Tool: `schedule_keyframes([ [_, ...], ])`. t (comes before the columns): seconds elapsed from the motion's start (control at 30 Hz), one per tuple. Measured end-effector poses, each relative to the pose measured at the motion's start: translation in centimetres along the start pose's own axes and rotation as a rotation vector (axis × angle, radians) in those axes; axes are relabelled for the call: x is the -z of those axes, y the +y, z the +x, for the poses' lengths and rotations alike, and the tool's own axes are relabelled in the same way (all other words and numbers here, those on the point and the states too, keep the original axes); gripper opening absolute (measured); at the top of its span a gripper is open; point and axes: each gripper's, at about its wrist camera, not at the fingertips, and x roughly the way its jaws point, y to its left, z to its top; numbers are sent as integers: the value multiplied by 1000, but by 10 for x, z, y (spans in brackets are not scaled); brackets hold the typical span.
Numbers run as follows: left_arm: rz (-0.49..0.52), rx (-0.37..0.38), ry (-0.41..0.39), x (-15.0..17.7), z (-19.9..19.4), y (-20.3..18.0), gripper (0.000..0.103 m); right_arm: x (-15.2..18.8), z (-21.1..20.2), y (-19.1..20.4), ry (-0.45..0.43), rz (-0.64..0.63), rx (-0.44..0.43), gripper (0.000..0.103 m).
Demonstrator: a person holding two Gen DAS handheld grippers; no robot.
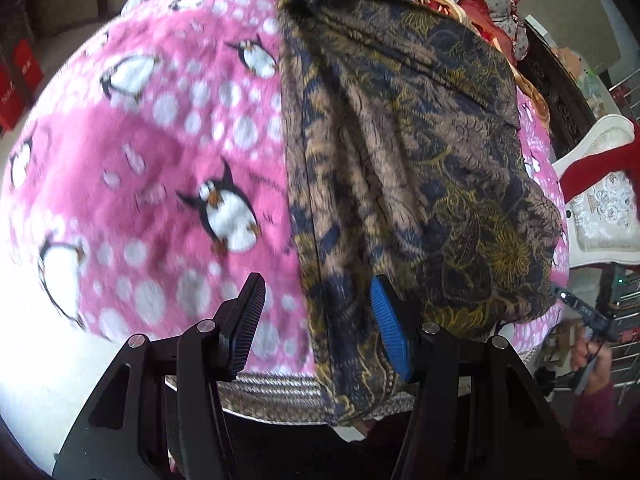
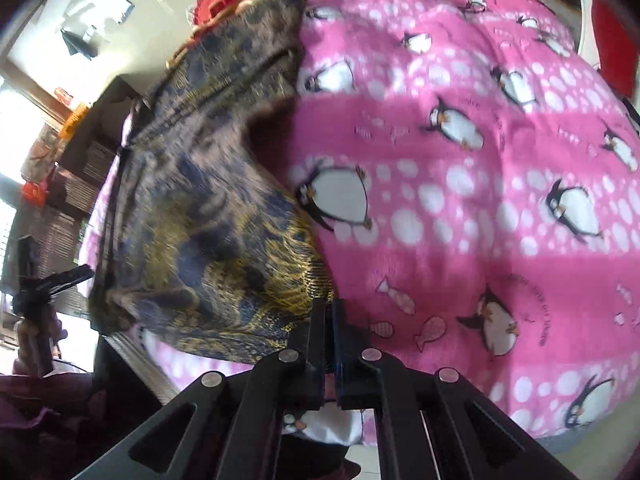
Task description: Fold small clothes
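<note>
While the garment is lying on the pink penguin blanket, running in the left wrist view from about 12 o'clock down to 6 o'clock, its near end is hanging over the blanket's front edge. In the right wrist view it is sitting at 9 to 10 o'clock, with its near corner reaching toward 6 o'clock. The left gripper is standing spread, its blue pad just beside the garment's long left edge and nothing pressed between the pads. The right gripper is showing its fingers pressed together right at the garment's yellow-patterned near corner; whether a bit of cloth is caught between them cannot be told, since the corner is meeting the fingertips but no fabric is showing in the slit. Judging by the soft creases and the way it is draping, the cloth is looking thin, light and limp, likely to sag and slide on the fleece. Holding it at corners or along the seamed edge, one corner per gripper, is probably going to work best, since a grip in the middle would only be bunching it.
</note>
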Motion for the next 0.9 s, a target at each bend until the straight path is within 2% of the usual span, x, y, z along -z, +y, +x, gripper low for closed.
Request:
schedule_keyframes([
  [0.07,-2,20,9,6,1,-3,55,-1,2,-3,-34,39,-19,8],
  [0.13,1,39,22,11,2,-7,55,-4,0,-10,-60,83,-66,37],
  [0.17,1,40,32,13,5,-7,55,-5,0,-12,-67,96,-73,60],
  [0.2,1,36,47,15,8,-6,55,-5,0,-14,-76,111,-78,61],
  [0.37,-9,22,49,26,12,-11,55,-6,4,-6,-71,89,-67,61],
  [0.5,14,30,82,39,8,-12,55,-5,5,-7,-76,107,-82,61],
  [0.63,-34,40,138,44,22,-8,55,-4,8,-9,-67,104,-90,61],
  [0.73,-8,16,118,47,23,-13,55,-5,8,-5,-67,88,-75,60],
  [0.8,5,9,115,46,25,-15,55,-5,8,0,-71,62,-33,44],
  [0.83,1,9,111,45,26,-15,55,-5,9,2,-73,51,-8,41],
  [0.9,6,-18,104,46,25,-15,33,-5,9,4,-80,38,6,32],
])
